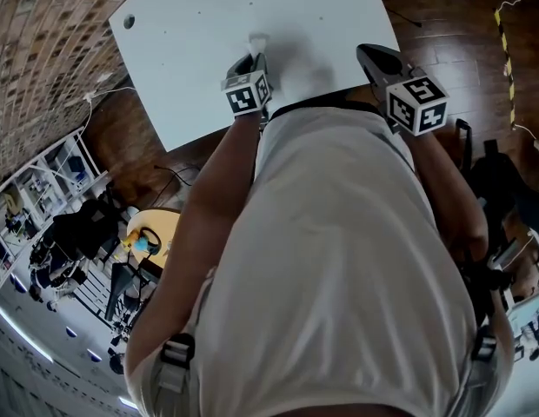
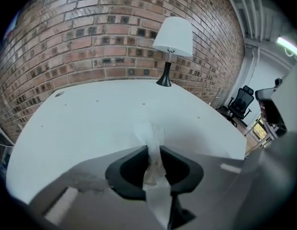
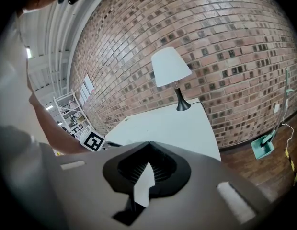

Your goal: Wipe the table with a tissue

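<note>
- Filling most of the head view, the white table (image 1: 252, 42) is stretching away from the person toward a brick wall (image 2: 115, 42). Its broad top is lying bare ahead of the grippers, which is probably the stretch waiting to be wiped.
- Standing at the table's far edge near the wall, a lamp (image 2: 173, 42) with a pale shade is sitting well apart from both grippers, so it is not crowding the wiping path.
- Tilting steeply down over the near part of the table, the left gripper (image 2: 153, 150) is clamping its jaws on the tissue. That slant is likely meant to bring the paper, not the jaws, down to the surface.
- Hovering over the table's near right edge, the right gripper (image 3: 148, 145) is holding its jaws together at the tips and gripping nothing. The pale sliver showing lower between them is probably table seen through the gap. It seems to be waiting aside, leaving the job to the left.
- Sticking out ahead of the left jaws as a crumpled wad, the tissue (image 2: 151, 133) is being pinched around its middle, its other end trailing back toward the camera. The front wad appears to be resting on the tabletop, ready to be dragged across it.
</note>
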Tool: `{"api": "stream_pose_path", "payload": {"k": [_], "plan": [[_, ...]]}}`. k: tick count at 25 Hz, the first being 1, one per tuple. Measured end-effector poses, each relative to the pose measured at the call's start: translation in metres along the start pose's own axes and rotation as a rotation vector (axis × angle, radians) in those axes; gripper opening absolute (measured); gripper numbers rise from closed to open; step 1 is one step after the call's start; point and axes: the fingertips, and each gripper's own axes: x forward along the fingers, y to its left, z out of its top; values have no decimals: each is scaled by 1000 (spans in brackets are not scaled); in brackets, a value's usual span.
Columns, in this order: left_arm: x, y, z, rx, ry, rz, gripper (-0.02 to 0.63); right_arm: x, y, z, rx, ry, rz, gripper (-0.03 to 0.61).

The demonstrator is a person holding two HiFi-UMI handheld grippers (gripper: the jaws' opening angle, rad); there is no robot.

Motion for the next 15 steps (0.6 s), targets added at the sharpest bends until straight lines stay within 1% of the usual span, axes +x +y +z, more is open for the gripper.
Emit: {"api": "stream_pose_path", "payload": {"k": [3,5,7,11,12,13,15], "plan": [[4,-6,-7,-2,3,-47,81,5,11,-2,-7,0,-8,6],[5,-15,-14,10,14,-89,80,6,19,-3,-7,-3,-16,6],[4,-27,-19,36,37,-135,80,5,27,-6,-2,-3,-25,6],[-6,-50,-24,107,108,-257,80,4,40,-13,5,-3,-56,6],[-11,-51,-22,111,106,-287,80,5,45,-12,8,-13,-62,6],[-17,-51,-19,103,87,-315,81,4,49,-10,10,-25,-68,6],[-30,-46,-13,71,25,-348,81,3,57,-8,13,-43,-83,6]]}}
